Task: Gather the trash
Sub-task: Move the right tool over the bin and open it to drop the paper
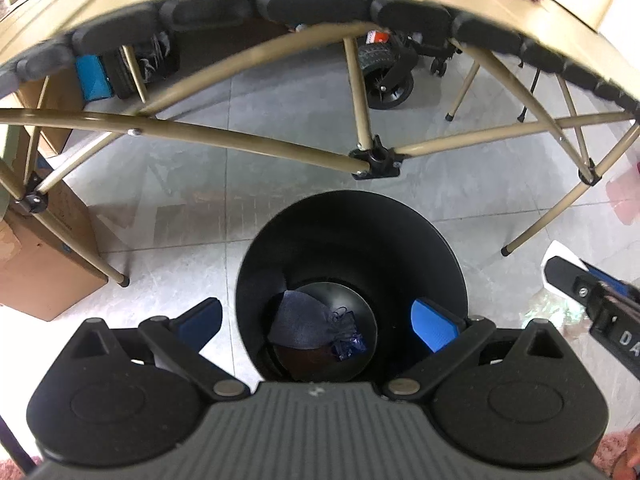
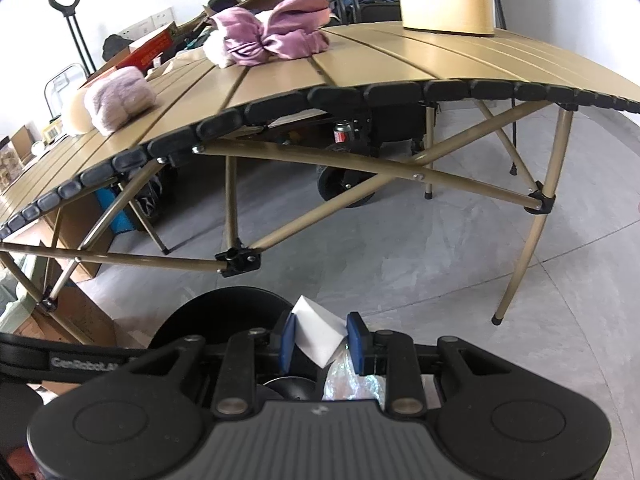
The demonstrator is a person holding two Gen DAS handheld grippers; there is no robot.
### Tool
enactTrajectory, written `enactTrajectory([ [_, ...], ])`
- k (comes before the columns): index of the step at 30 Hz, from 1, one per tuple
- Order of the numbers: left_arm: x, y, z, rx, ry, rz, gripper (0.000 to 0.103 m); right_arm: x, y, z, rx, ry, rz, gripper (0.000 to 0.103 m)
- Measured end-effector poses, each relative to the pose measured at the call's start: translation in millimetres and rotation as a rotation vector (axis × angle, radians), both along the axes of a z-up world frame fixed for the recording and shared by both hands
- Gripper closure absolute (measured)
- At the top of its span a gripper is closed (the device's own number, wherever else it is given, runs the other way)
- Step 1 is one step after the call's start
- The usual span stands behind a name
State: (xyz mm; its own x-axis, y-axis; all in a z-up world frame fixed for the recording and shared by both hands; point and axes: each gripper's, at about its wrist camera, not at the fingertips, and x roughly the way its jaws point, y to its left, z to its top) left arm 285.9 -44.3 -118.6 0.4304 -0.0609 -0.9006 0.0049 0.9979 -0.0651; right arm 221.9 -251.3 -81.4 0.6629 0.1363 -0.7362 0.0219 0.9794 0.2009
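Note:
A black round bin (image 1: pixel 400 248) stands on the grey floor below my left gripper (image 1: pixel 318 320). That gripper hangs over the bin's mouth, open wide, with nothing between its blue pads. At the bottom of the bin lies a dark blue mesh pouch (image 1: pixel 316 326). My right gripper (image 2: pixel 320 344) is shut on a white piece of paper (image 2: pixel 318 334), with shiny clear wrapping (image 2: pixel 348 380) hanging under it. It hovers at the bin's (image 2: pixel 224 312) right side. In the left wrist view the right gripper's finger (image 1: pixel 592 292) enters from the right edge.
A tan slatted folding table (image 2: pixel 360 60) with crossed tan legs (image 1: pixel 240 144) stands just behind the bin. On it lie a pink satin bow (image 2: pixel 272 32) and a fluffy lilac item (image 2: pixel 116 96). Cardboard boxes (image 1: pixel 36 272) sit at the left; a wheeled cart (image 1: pixel 388 76) is under the table.

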Motion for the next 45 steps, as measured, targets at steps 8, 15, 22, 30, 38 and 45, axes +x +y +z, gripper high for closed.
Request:
enactTrajectory([
  [8,-9,30,13,0.004,-0.013,0.032,0.0,6,22,-5,0.011,0.028,0.043,0.076],
  [15,-16,55,24,-0.005,-0.023,0.073,0.0,13,48,-13,0.002,0.057,0.088,0.076],
  [22,-23,78,29,-0.022,-0.025,0.112,0.0,21,79,-24,-0.023,0.09,0.139,0.076],
  [30,-23,114,24,-0.02,0.015,0.207,0.0,31,106,-44,-0.031,0.139,0.171,0.076],
  [38,-24,135,26,0.039,0.005,0.287,0.001,37,122,-60,-0.046,0.161,0.199,0.076],
  [45,-24,138,26,0.045,0.009,0.292,0.001,42,124,-69,-0.078,0.188,0.181,0.075],
])
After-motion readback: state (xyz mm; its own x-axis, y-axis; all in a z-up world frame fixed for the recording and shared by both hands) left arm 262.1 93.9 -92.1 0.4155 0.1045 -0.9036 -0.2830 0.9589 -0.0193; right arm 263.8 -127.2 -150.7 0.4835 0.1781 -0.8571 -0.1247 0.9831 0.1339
